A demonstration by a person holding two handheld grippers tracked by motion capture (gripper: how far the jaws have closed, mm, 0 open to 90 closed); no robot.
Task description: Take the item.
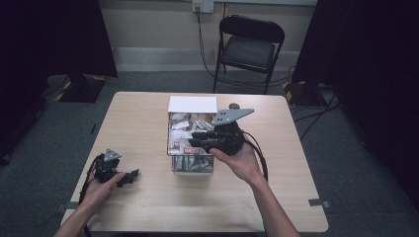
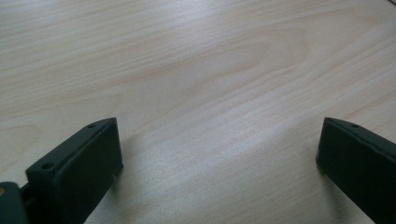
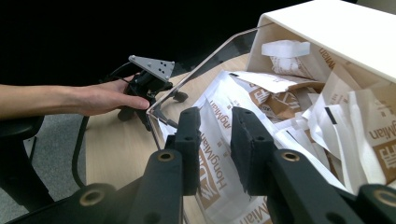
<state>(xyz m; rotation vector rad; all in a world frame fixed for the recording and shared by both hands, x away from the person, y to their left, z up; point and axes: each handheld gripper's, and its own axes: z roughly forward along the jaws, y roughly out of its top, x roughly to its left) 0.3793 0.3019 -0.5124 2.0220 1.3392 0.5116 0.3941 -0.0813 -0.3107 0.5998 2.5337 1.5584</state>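
A clear plastic box (image 1: pixel 171 145) stands in the middle of the wooden table (image 1: pixel 148 123), full of white and brown paper packets (image 1: pixel 185 123), with a white lid (image 1: pixel 192 104) at its far end. My right gripper (image 1: pixel 195 140) reaches into the box from the right. In the right gripper view its jaws (image 3: pixel 215 135) stand a little apart over a white packet printed "HongMian" (image 3: pixel 215 114), whose flat face shows in the gap. My left gripper (image 1: pixel 132 176) rests on the bare table at the near left, jaws wide apart (image 2: pixel 219 149) with nothing between them.
A black folding chair (image 1: pixel 250 47) stands beyond the table's far edge, with cables on the floor around it. The box's clear wall (image 3: pixel 205 60) rises just left of my right jaws. The person's left hand (image 3: pixel 107 98) lies farther off.
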